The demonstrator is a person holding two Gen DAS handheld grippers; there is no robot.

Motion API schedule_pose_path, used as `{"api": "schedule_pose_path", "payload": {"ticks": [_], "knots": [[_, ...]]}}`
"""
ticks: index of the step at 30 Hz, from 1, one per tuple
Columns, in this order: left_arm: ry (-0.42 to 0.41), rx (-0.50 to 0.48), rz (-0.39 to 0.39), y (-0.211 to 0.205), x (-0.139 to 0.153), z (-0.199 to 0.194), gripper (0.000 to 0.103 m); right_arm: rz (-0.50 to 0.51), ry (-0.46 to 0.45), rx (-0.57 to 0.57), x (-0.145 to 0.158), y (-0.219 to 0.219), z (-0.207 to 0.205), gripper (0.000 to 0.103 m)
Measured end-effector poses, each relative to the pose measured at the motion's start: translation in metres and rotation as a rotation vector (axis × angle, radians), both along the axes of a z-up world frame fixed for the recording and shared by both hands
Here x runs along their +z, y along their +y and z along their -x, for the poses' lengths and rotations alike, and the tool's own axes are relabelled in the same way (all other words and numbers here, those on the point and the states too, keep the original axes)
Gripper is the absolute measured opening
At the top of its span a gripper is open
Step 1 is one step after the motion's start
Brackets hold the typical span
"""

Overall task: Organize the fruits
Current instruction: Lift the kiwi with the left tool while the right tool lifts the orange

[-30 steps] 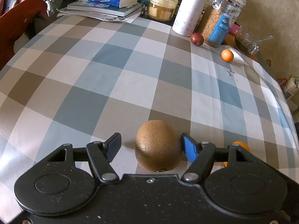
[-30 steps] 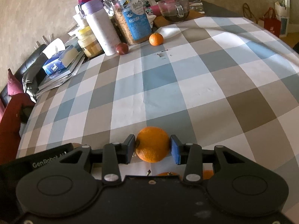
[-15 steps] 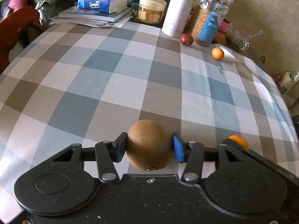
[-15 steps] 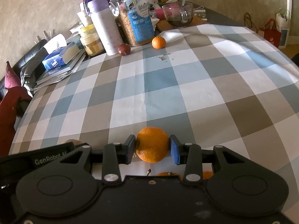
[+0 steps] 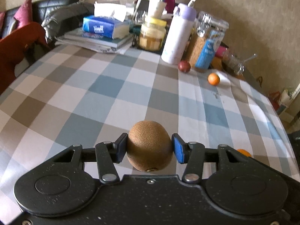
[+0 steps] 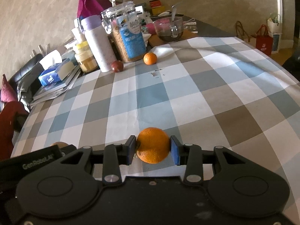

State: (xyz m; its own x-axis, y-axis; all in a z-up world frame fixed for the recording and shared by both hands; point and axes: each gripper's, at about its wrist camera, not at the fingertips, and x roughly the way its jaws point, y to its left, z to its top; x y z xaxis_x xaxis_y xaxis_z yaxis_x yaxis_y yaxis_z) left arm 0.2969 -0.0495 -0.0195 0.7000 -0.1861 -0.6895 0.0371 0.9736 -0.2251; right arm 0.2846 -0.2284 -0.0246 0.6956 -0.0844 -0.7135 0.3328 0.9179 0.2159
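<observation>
The left gripper [image 5: 149, 147] clamps a brown kiwi [image 5: 149, 145]; the right gripper [image 6: 152, 150], jaws just closing, pinches an orange [image 6: 153, 145]. At the checked tablecloth's [image 6: 187, 97] twelve o'clock edge lie a small mandarin [image 6: 150, 58] and dark red fruit [image 6: 117, 66], beside a cereal jar [image 6: 129, 39].

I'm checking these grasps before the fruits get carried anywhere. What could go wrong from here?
1. The left gripper pinches the rounded kiwi only at its sides, so it might slip or roll out during a lift.
2. The right gripper's jaws have just been closing on the orange; squeezing harder could bruise it.
3. Both grippers sit close together and may bump.
</observation>
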Motion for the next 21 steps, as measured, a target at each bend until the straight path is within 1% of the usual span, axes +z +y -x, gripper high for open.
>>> {"api": "schedule_pose_path", "payload": {"ticks": [3,6,8,10,12,16,18,21], "knots": [[-0.043,0.028,-0.024,0.0,0.003,0.003,0.056,-0.008,-0.011,-0.017,0.001,-0.003,0.002,0.041],[-0.08,0.058,-0.069,-0.003,0.004,0.003,0.056,-0.005,-0.019,-0.034,0.002,-0.005,0.003,0.041],[-0.088,0.081,-0.124,-0.007,0.002,0.002,0.056,0.006,-0.019,-0.041,0.002,-0.004,0.003,0.041],[-0.08,0.092,-0.155,-0.008,0.001,-0.001,0.056,0.023,-0.019,-0.046,0.001,-0.003,0.003,0.041],[-0.05,0.093,-0.145,-0.006,-0.002,-0.005,0.056,0.042,-0.018,-0.046,0.001,-0.002,0.002,0.041],[0.038,0.082,-0.056,0.001,0.0,-0.01,0.056,0.051,-0.017,-0.025,-0.001,0.001,0.001,0.041],[0.058,0.064,-0.024,0.006,0.008,-0.006,0.056,0.063,-0.015,-0.016,-0.002,0.003,0.001,0.041],[0.071,0.05,-0.035,0.01,0.021,0.003,0.056,0.08,-0.005,-0.001,-0.003,0.006,0.0,0.041]]}}
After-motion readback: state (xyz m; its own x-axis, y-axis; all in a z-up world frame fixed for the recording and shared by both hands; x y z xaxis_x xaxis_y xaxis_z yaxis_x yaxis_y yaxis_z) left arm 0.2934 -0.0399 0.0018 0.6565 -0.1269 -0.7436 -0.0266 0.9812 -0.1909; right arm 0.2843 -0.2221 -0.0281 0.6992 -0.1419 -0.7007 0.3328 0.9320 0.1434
